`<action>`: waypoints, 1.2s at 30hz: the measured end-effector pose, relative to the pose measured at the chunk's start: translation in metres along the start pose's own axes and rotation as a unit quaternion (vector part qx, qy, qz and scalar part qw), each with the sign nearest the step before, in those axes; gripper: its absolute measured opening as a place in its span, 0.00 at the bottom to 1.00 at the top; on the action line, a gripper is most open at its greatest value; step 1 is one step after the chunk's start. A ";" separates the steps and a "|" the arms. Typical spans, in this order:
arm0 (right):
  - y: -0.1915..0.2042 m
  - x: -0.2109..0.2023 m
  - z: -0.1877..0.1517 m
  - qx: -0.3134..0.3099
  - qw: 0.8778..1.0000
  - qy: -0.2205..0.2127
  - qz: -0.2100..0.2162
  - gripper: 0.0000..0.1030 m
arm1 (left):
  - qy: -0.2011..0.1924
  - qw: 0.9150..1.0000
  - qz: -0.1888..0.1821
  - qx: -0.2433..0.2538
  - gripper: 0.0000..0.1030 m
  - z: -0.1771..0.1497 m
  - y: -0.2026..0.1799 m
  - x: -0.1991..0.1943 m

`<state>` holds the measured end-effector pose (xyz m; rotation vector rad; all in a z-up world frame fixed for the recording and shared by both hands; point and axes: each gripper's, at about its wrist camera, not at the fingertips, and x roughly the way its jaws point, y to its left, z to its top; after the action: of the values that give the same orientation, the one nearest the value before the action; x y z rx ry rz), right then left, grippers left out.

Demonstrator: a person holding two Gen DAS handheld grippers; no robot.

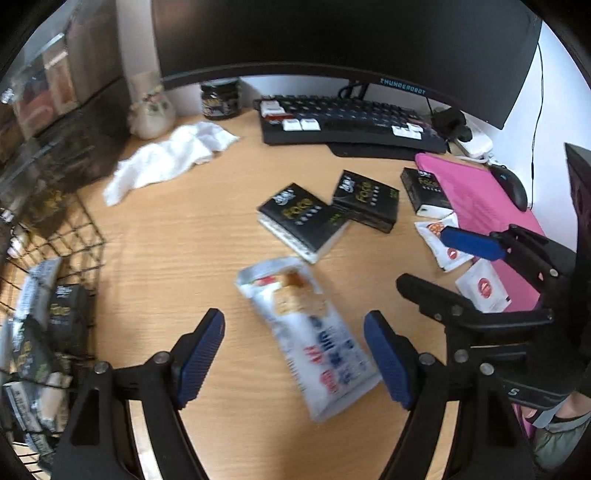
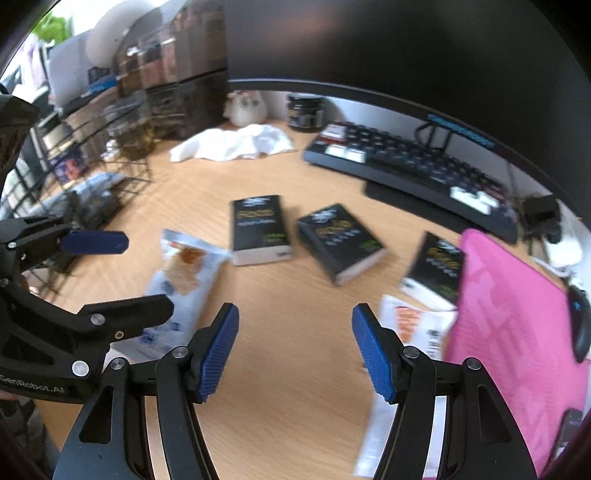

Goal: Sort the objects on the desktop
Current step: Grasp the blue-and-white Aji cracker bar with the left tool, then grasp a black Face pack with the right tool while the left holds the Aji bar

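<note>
My left gripper (image 1: 295,354) is open, its blue pads either side of a white snack packet (image 1: 310,343) lying on the wooden desk. The packet also shows in the right wrist view (image 2: 181,280). My right gripper (image 2: 295,347) is open and empty above bare desk, and it shows in the left wrist view (image 1: 436,262). Three black tissue packs lie ahead: one (image 1: 301,219), a second (image 1: 365,199), a third (image 1: 424,192) against the pink pad. White sachets (image 1: 447,240) lie by the pad, one beside my right pads (image 2: 410,325).
A black wire basket (image 1: 51,314) at the left holds several packs. A white cloth (image 1: 170,158), a dark jar (image 1: 220,99), a keyboard (image 1: 347,118), a monitor (image 1: 332,33), a pink pad (image 1: 476,206) and a mouse (image 1: 513,188) ring the desk.
</note>
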<state>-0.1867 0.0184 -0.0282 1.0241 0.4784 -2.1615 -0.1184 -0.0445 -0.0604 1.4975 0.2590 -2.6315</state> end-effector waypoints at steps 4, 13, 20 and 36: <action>-0.016 -0.002 -0.003 0.016 1.000 0.001 0.000 0.61 | 0.015 1.000 -0.007 -0.007 0.78 0.002 -0.004 0.015; -0.022 0.007 0.003 0.022 1.000 0.003 0.006 0.61 | 0.022 0.999 0.037 0.016 0.46 0.000 0.002 0.027; 0.016 0.025 0.024 -0.009 1.000 0.003 0.029 0.61 | 0.013 0.998 0.054 -0.019 0.44 -0.002 0.039 0.022; 0.041 0.086 0.059 -0.005 0.999 0.032 0.014 0.61 | -0.007 0.999 0.044 -0.027 0.44 -0.005 0.055 0.020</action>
<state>-0.2268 -0.0809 -0.0603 1.0896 0.5019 -2.1044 -0.1152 -0.0976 -0.0856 1.4391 0.2544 -2.5440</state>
